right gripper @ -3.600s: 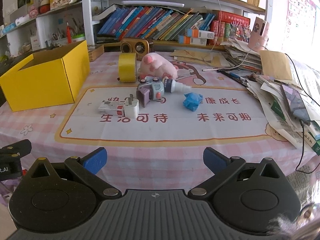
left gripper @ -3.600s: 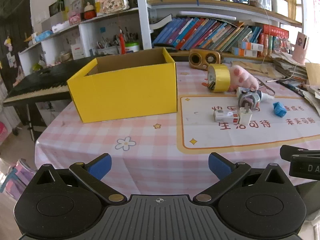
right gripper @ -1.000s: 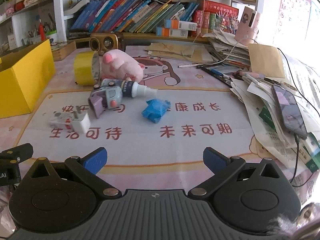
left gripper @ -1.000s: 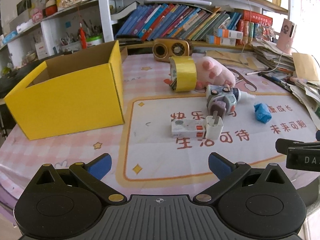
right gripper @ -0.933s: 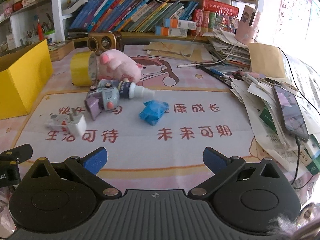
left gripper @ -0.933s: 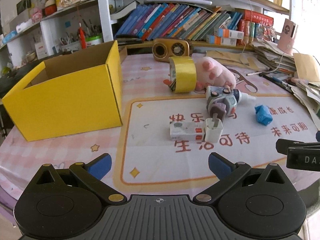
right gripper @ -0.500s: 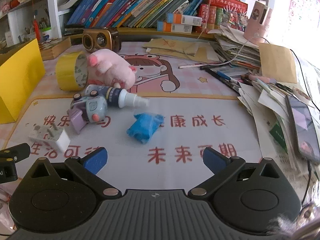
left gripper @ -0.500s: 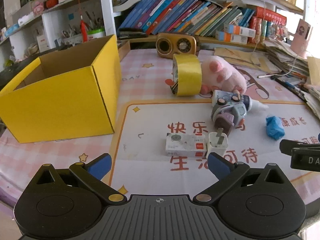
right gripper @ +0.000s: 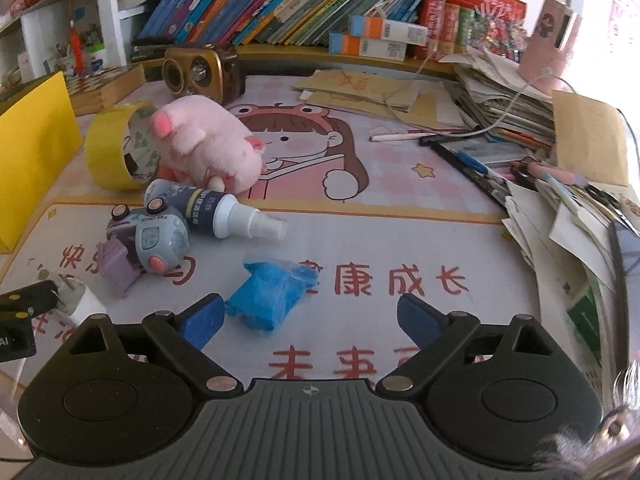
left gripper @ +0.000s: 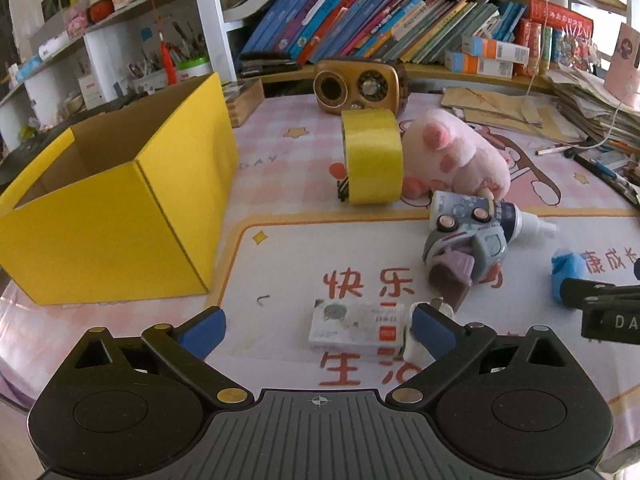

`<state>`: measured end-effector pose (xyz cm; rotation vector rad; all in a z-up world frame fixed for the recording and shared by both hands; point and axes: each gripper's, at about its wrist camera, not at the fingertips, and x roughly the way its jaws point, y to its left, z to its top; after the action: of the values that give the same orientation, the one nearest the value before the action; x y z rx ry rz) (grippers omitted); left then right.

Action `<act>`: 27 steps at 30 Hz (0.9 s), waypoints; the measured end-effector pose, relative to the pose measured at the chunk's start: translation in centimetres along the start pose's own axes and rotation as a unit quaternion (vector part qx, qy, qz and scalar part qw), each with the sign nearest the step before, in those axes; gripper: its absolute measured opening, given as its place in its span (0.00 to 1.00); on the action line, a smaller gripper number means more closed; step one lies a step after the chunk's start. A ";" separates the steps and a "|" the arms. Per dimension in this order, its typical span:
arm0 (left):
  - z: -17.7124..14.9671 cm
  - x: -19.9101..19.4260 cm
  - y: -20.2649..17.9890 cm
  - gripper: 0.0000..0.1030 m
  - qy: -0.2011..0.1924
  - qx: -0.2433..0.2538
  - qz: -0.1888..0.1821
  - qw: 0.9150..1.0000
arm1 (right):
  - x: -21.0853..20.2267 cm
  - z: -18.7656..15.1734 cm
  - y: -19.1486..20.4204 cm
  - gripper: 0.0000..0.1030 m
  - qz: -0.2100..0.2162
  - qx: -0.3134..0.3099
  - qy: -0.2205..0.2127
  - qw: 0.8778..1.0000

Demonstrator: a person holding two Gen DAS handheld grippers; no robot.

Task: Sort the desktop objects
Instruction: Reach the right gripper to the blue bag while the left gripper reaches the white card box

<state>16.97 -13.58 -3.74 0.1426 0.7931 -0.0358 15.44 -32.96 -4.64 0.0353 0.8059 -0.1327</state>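
Observation:
In the left wrist view my left gripper (left gripper: 318, 324) is open low over the printed mat. A flat white box (left gripper: 354, 328) lies between its fingertips, untouched. A white plug (left gripper: 418, 346) sits partly behind the right finger. In the right wrist view my right gripper (right gripper: 310, 318) has its jaws closing. A crumpled blue packet (right gripper: 268, 296) lies between them, close to the left fingertip, and neither pad presses on it. Beyond lie a toy car (right gripper: 150, 240), a spray bottle (right gripper: 216, 210), a pink plush (right gripper: 204, 140) and a yellow tape roll (right gripper: 108, 152). The open yellow box (left gripper: 116, 208) stands at the left.
A brown speaker (left gripper: 360, 86) and rows of books (left gripper: 380, 20) stand at the table's back. Piled papers, pens and a phone (right gripper: 560, 200) crowd the right side. The left gripper's body (right gripper: 20, 312) pokes into the right wrist view at the left edge.
Both grippers have moved forward and lower toward the objects. The white box now sits between the left fingertips. The blue packet has come up to the right gripper's left finger, whose jaws have narrowed slightly.

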 end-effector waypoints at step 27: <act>-0.3 2.3 -0.8 0.78 0.041 -0.017 -0.006 0.999 | 2.4 0.5 -0.6 0.87 0.049 -0.043 0.030 0.997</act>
<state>18.33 -14.31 -5.70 0.1080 0.8752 -0.0277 17.38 -33.87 -5.97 -0.0029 0.8670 -0.0041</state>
